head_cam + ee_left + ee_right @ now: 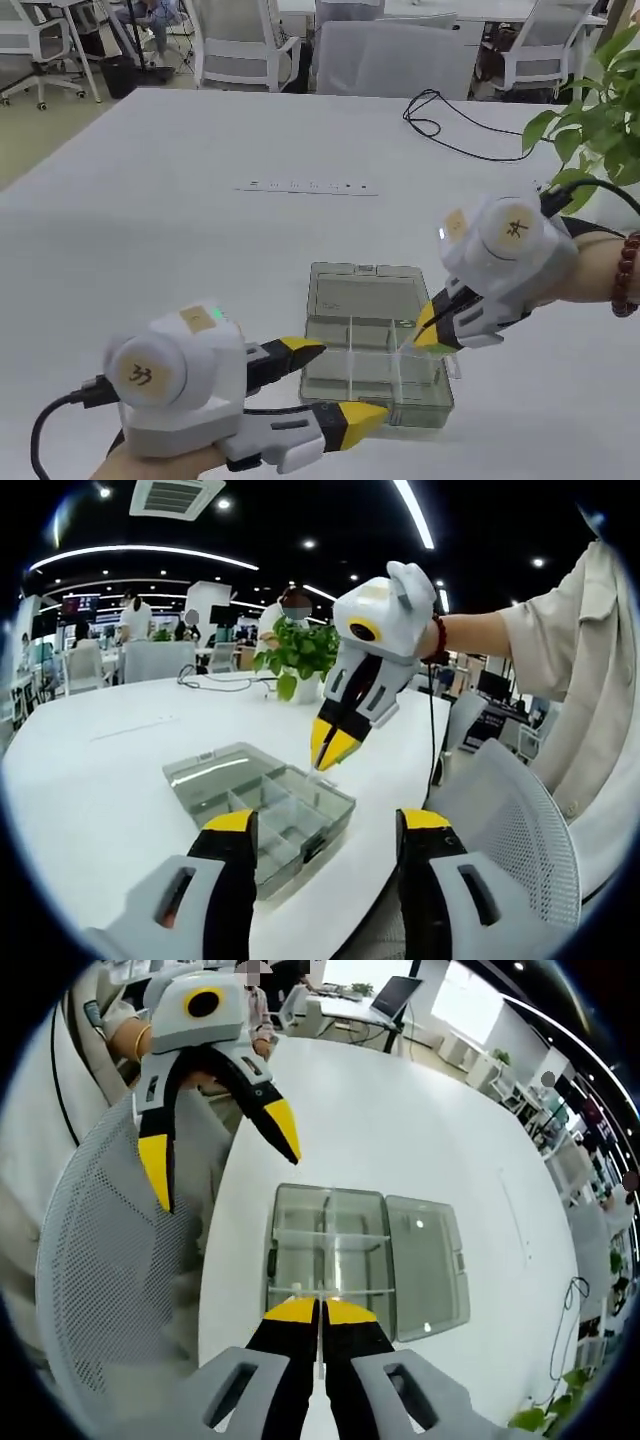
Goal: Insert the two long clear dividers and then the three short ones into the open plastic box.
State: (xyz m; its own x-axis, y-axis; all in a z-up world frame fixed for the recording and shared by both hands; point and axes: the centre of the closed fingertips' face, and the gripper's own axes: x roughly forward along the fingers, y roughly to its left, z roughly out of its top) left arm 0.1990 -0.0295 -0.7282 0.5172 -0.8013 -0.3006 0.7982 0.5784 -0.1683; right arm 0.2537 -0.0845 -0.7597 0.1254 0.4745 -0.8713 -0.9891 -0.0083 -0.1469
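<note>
Bright, even overhead light, soft shadows, fisheye-bent edges.

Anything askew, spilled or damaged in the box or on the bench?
Nothing stands out. The plastic box sits flat with lid open, its seated dividers upright and square. The right gripper is shut on a clear divider over the box; the left gripper hangs open.

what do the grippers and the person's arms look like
Both the left gripper and right gripper have rounded white housings, black jaws with yellow tips, tan round stickers with handwritten marks, and a black cable. The left one shows a green light. The right wrist wears a dark red bead bracelet; a beige sleeve sits above it.
</note>
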